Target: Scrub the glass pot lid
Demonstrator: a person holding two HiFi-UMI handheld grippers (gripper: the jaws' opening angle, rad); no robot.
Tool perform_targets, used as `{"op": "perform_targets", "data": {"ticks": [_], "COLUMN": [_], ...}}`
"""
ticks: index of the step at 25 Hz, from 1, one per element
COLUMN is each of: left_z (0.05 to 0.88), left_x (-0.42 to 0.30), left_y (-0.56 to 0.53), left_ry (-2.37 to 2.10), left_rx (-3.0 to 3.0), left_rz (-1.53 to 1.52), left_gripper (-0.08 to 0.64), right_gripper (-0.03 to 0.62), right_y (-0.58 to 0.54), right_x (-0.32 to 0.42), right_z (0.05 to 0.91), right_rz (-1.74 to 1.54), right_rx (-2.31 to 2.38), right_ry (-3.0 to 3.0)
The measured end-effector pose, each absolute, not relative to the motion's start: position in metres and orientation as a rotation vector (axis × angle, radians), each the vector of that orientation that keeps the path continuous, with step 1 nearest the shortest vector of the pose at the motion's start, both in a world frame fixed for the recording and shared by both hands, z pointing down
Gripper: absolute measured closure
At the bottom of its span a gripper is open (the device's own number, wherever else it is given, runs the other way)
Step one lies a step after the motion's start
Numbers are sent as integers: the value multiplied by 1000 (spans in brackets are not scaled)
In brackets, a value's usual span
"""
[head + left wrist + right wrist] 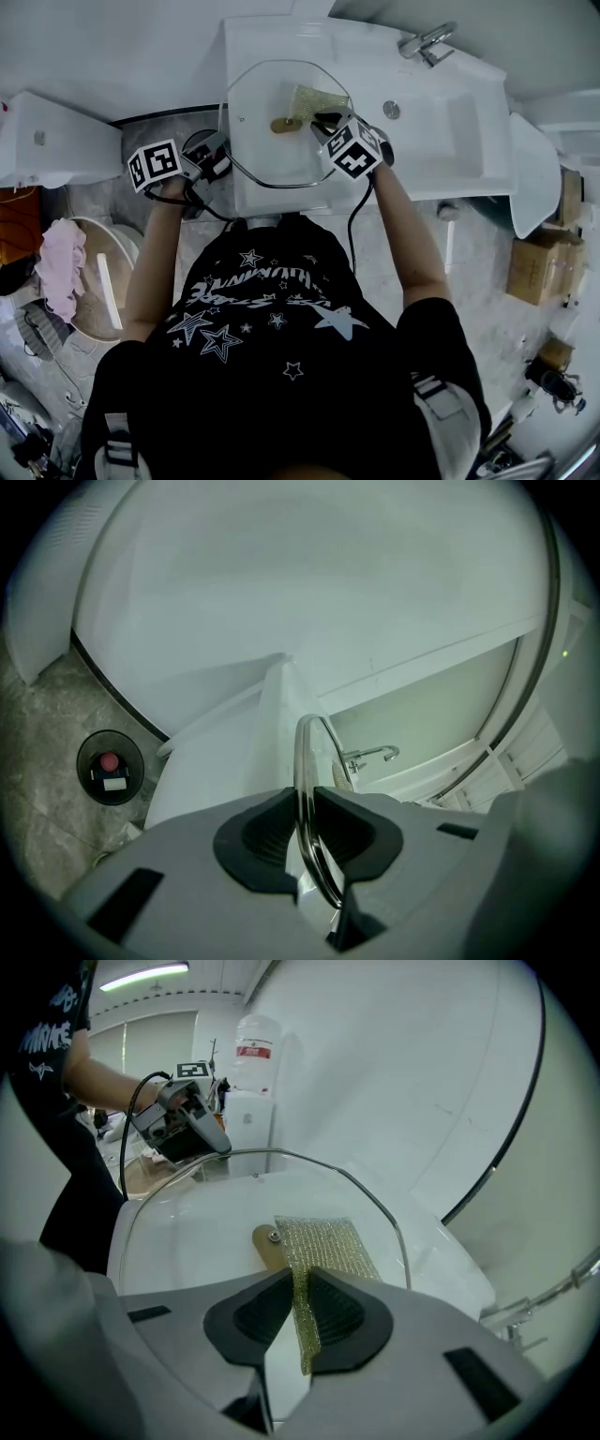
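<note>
Two outstretched arms [405, 234]; left claw [305, 834] grips lid [267, 141] rim, right claw [302, 1312] pinches scouring cloth [323, 1239].

A white washbasin [469, 131] with a chrome tap [427, 42] stands over a grey marbled floor [487, 309]. Cardboard boxes [539, 267] sit on the floor at the right and a pink cloth [58, 262] lies at the left. A strip light [141, 976] glows on the ceiling.

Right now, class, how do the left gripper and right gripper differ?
The left gripper clamps the metal rim of the glass pot lid; the right gripper pinches a gold mesh scouring pad. The left gripper sits at the lid's edge; the right gripper reaches over it, near the knob. Both are shut on something.
</note>
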State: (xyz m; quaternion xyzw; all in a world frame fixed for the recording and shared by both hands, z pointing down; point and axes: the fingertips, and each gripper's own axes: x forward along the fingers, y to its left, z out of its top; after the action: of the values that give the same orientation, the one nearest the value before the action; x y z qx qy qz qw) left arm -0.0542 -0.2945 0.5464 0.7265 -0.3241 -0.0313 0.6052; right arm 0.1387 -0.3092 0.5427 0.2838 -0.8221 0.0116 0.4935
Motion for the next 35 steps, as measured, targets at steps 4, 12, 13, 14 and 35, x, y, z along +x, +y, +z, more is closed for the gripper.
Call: {"op": "perform_targets", "data": {"ticks": [4,12,13,14,35], "left_z": [548,547,547,547,551], "left_x": [-55,-54,-54,-54,-50], "left_y": [-296,-293,-293,-293,-289], "left_ry": [-735,-706,-704,-703,-614], "left_rx": [1685,1694,1696,1698,1739], "left_rz": [-61,-49,-48,-45,35], "left_gripper": [491,491,491,491,491], "right_gripper": [534,534,534,534,534], "right_y": [-301,-273,-270,-267,-208], "right_x": [139,131,130,128,66], "right_z": [543,540,540,541,537], "right_rz": [84,216,231,245,535], "right_rx": [736,824,833,842,1043], "right_ry": [-1980,-1978,-1978,-1978,-2055]}}
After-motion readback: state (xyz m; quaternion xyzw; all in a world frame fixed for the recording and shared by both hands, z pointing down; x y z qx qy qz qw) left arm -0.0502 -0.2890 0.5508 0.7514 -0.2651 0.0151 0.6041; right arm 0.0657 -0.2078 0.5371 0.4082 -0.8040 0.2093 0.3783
